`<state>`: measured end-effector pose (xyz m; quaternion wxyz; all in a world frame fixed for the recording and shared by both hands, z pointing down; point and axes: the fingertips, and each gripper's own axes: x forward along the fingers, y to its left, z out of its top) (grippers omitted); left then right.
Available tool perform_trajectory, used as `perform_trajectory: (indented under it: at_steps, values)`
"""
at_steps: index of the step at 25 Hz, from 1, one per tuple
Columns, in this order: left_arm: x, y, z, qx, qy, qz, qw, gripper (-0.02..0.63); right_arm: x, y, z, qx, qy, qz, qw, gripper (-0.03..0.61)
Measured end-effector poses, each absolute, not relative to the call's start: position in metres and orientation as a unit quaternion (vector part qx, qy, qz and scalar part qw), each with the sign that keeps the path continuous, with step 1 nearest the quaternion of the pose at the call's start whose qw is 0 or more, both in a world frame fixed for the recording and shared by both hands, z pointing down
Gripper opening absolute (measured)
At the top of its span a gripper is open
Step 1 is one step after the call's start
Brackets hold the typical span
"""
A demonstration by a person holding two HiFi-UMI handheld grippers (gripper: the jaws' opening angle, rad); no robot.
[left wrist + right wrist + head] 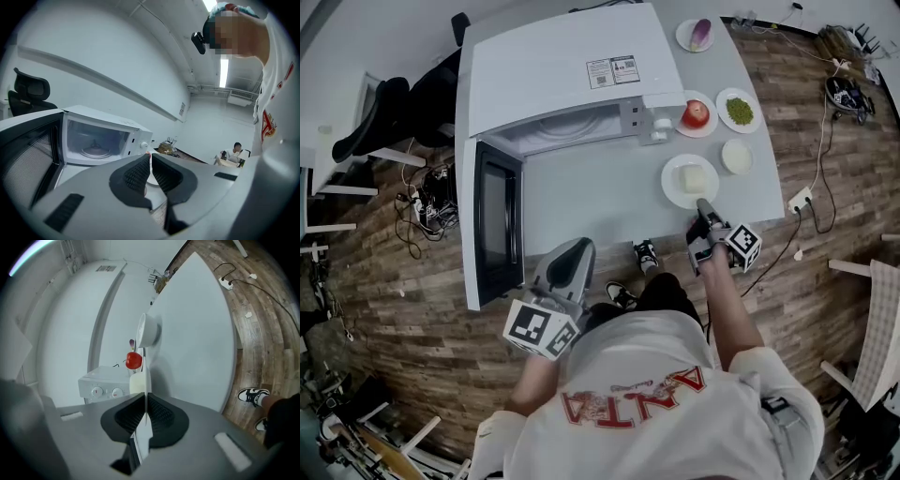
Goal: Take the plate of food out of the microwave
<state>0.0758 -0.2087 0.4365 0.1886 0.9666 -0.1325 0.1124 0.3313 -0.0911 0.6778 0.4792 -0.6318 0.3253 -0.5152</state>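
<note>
The white microwave stands at the table's back left, its door swung open to the left. In the left gripper view its cavity holds only the glass turntable. The white plate with a pale block of food rests on the table right of the microwave. My right gripper is shut on the plate's near rim; in its own view the plate runs edge-on between the jaws of my right gripper. My left gripper hangs at the table's front edge, shut and holding nothing, as seen again on the left gripper.
Behind the plate sit a red apple on a small plate, a plate of green peas, a small white bowl and a purple vegetable on a plate. A power strip with cables lies on the floor right; black chairs stand left.
</note>
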Motion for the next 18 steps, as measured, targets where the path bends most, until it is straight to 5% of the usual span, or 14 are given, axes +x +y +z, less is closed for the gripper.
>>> perform_trajectory:
  at_steps: [18]
  values:
    - [0.083,-0.220,0.441,0.964,-0.135,0.110,0.203,0.021,0.340,-0.105,0.677,-0.654,0.326,-0.560,0.391,0.050]
